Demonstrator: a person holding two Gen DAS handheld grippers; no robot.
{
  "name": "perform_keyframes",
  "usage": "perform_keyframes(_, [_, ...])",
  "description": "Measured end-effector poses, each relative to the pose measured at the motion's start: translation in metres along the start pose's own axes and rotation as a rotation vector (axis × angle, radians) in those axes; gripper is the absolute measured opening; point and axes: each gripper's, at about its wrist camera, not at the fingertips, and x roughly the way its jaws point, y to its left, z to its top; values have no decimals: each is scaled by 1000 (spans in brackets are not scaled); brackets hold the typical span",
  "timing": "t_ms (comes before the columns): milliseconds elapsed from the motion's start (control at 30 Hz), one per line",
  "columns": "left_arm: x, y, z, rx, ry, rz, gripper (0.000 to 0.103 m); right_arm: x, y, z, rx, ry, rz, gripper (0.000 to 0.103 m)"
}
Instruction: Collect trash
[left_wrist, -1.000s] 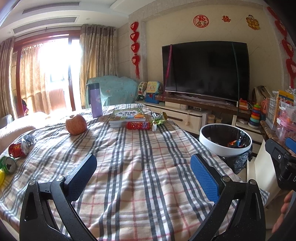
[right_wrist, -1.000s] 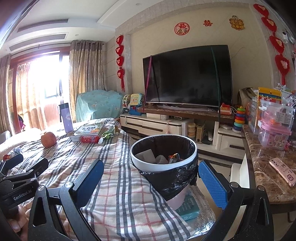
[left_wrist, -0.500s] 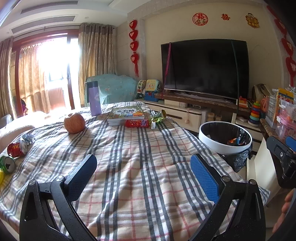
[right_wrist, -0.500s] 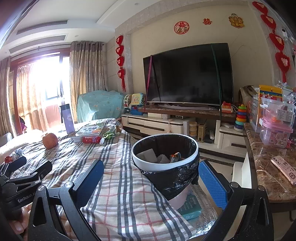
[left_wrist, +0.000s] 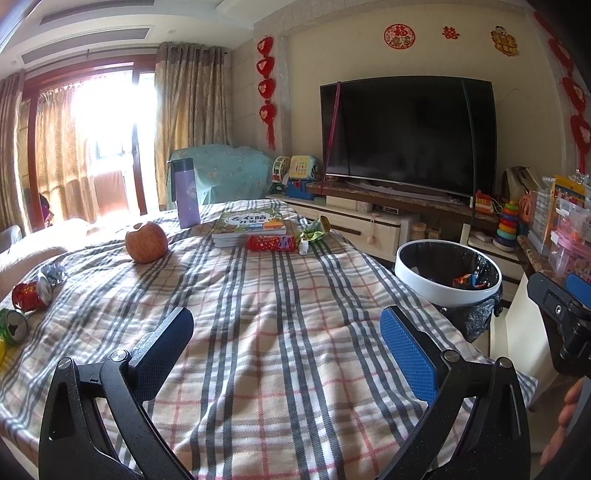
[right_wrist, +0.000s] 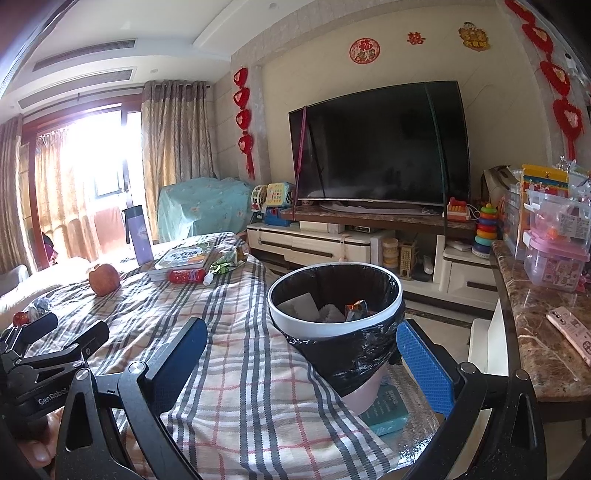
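Observation:
A white-rimmed trash bin (right_wrist: 334, 325) with a black liner stands right of the table; it holds paper and a wrapper and also shows in the left wrist view (left_wrist: 447, 275). On the plaid tablecloth (left_wrist: 280, 332) lie a red wrapper (left_wrist: 271, 243), a green wrapper (left_wrist: 314, 233), a crushed red can (left_wrist: 29, 295), a green can (left_wrist: 13, 326) and crumpled foil (left_wrist: 53, 274). My left gripper (left_wrist: 286, 339) is open and empty over the cloth. My right gripper (right_wrist: 301, 350) is open and empty in front of the bin.
An apple (left_wrist: 146, 242), a purple flask (left_wrist: 187, 192) and stacked books (left_wrist: 251, 223) stand at the table's far end. A marble counter (right_wrist: 543, 343) with a phone and boxes is on the right. A TV (right_wrist: 380, 158) and its stand are behind.
Both views have shifted slightly, as both grippers tilted or moved a little. Both stay open and empty; nothing on the table has moved.

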Motion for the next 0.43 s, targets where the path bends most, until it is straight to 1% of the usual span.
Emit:
perform_keyframes(200, [2, 6, -1, -24, 12, -8, 103, 5, 2, -1, -4, 12, 5, 103])
perform_keyframes(433, [11, 16, -2, -55, 54, -20, 103, 19, 4, -2, -7, 44, 12, 103])
